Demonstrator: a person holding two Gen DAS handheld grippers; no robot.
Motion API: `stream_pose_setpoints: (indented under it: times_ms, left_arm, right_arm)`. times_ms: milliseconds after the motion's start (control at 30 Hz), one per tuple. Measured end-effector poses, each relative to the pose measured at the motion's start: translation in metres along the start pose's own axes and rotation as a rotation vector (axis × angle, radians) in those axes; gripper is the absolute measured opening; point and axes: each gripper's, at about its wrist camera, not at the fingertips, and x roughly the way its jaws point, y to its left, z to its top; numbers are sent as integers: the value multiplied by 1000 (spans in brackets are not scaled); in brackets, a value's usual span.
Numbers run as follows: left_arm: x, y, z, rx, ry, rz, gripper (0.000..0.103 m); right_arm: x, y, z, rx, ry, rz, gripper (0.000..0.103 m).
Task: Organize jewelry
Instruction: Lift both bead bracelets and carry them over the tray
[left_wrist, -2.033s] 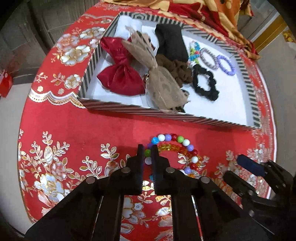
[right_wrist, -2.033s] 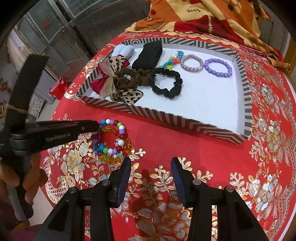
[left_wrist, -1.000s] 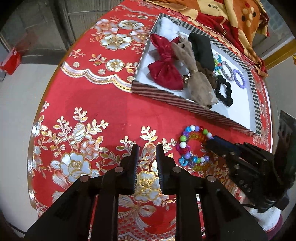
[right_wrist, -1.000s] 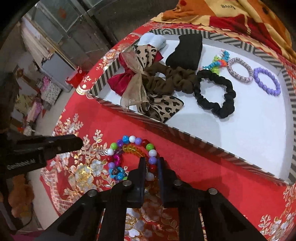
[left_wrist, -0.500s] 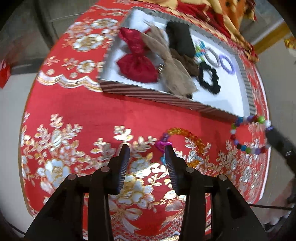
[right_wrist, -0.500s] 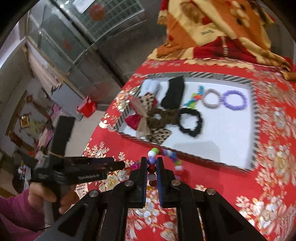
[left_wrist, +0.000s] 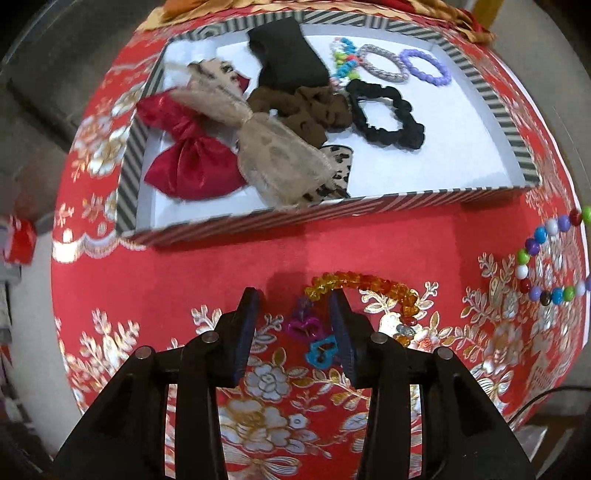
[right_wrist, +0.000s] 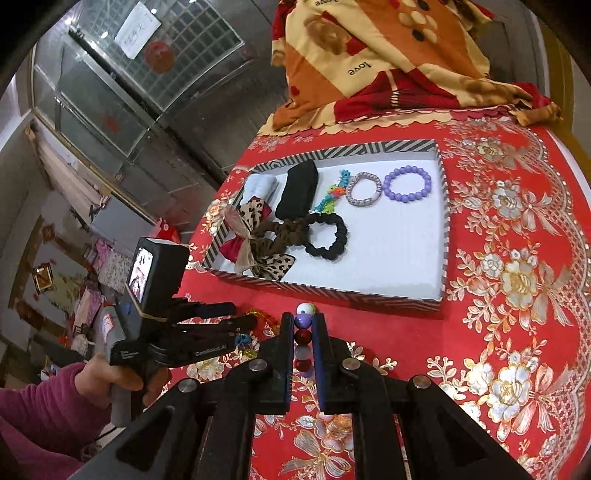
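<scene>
Looking down, we saw our right tongs clamped on the multicolored bead bracelet above the surface — near the striped tray. Our left tongs stood parted around the amber bracelet — gripping nothing.
</scene>
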Motion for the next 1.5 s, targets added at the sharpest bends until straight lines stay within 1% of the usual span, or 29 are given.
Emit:
stream_pose_setpoints:
  times_ms: [67, 100, 133, 167, 200, 233, 267, 300, 367, 467, 567, 733, 833, 933, 1200, 1500]
  left_arm:
    - [0, -3, 2, 35, -5, 9, 39]
    - [0, -5, 3, 52, -12, 14, 36]
    - [1, -8, 4, 65, -16, 8, 24]
    - [2, -13, 7, 73, -16, -17, 17]
    - [3, -17, 9, 77, -16, -28, 10]
    - [3, -19, 9, 79, -19, -22, 8]
    - [3, -20, 9, 76, -19, -22, 8]
    - [4, -19, 10, 61, -11, -44, 8]
    - [1, -18, 9, 18, 7, -120, 8]
    - [-14, -16, 11, 10, -31, -130, 8]
    - [-35, -17, 16, -3, -64, -162, 8]
    - [-74, -29, 21, 13, -135, -162, 8]
    - [-97, -25, 18, 24, -177, -161, 8]
    - [-112, -26, 22, 32, -214, -158, 8]
    - [-132, -38, 39, 63, -269, -156, 8]
    - [-129, -68, 66, 97, -278, -166, 8]
  right_arm:
    - [-1, -1, 1, 2, -4, 5, 9]
    - [-2, -1, 2, 1, -7, 6, 9]
    - [-2, -2, 3, 1, -9, 7, 9]
    - [-2, -2, 4, 1, -10, 8, 9]
    - [-3, -2, 5, 1, -10, 9, 9]
    - [-3, -2, 5, -2, -10, 8, 9]
    - [-3, -2, 5, -5, -10, 6, 9]
    - [-4, -1, 6, -8, -11, 4, 9]
    - [-6, -1, 7, -11, -14, 5, 9]
    - [-12, 0, 10, -18, -24, 5, 9]
    - [-17, 3, 13, -26, -37, 3, 9]
    - [-24, 7, 20, -45, -57, -4, 9]
    - [-27, 8, 26, -54, -65, -8, 9]
    - [-30, 9, 30, -62, -72, -14, 9]
    - [-36, 6, 39, -75, -90, -44, 9]
    - [-36, -9, 57, -78, -95, -83, 9]
